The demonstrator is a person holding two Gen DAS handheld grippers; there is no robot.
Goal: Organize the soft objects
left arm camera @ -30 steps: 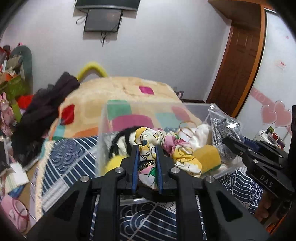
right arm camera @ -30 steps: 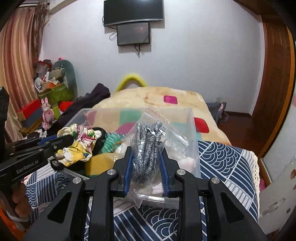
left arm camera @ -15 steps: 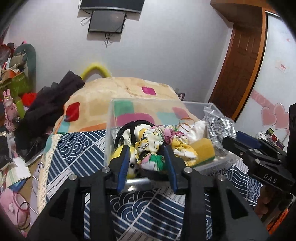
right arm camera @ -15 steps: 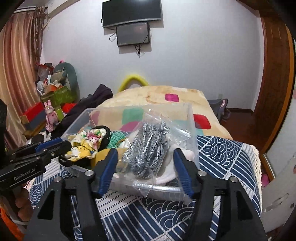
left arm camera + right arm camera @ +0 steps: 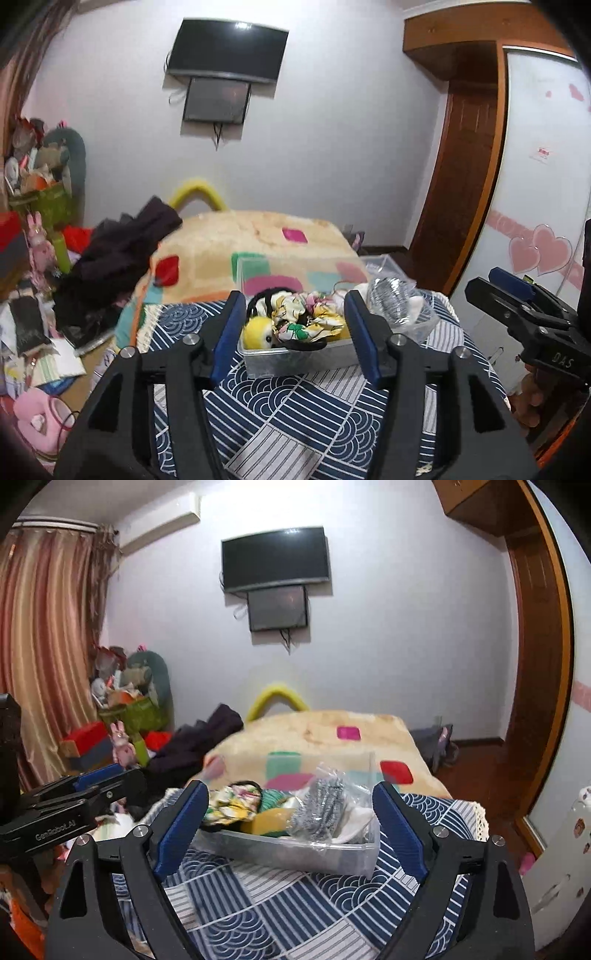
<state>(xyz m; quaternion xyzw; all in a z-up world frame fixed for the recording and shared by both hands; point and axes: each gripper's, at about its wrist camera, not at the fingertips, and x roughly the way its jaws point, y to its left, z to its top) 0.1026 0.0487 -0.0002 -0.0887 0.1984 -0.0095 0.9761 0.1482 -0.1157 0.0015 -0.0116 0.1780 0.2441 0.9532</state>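
A clear plastic bin [image 5: 295, 360] [image 5: 295, 851] sits on the blue patterned cloth. It holds a floral cloth [image 5: 303, 319] [image 5: 232, 805], a yellow plush toy [image 5: 256, 332], a yellow sponge [image 5: 267, 819] and a clear bag of grey knit [image 5: 391, 302] [image 5: 325, 808]. My left gripper [image 5: 293, 336] is open and empty, pulled back in front of the bin. My right gripper [image 5: 290, 827] is open and empty, also back from the bin. Each gripper shows in the other's view, the right [image 5: 517, 306] and the left [image 5: 92, 790].
The bin rests on a blue wave-patterned cloth [image 5: 295, 417] [image 5: 295, 897] over the bed's foot. A beige patchwork blanket [image 5: 251, 251] lies beyond. Dark clothes [image 5: 122, 258] and floor clutter [image 5: 33, 354] are left. A wooden door [image 5: 465, 192] and white wardrobe [image 5: 543, 184] are right.
Both grippers opened and let go: the left released the floral cloth, the right released the bag of grey knit. Both then drew back and up from the bin.
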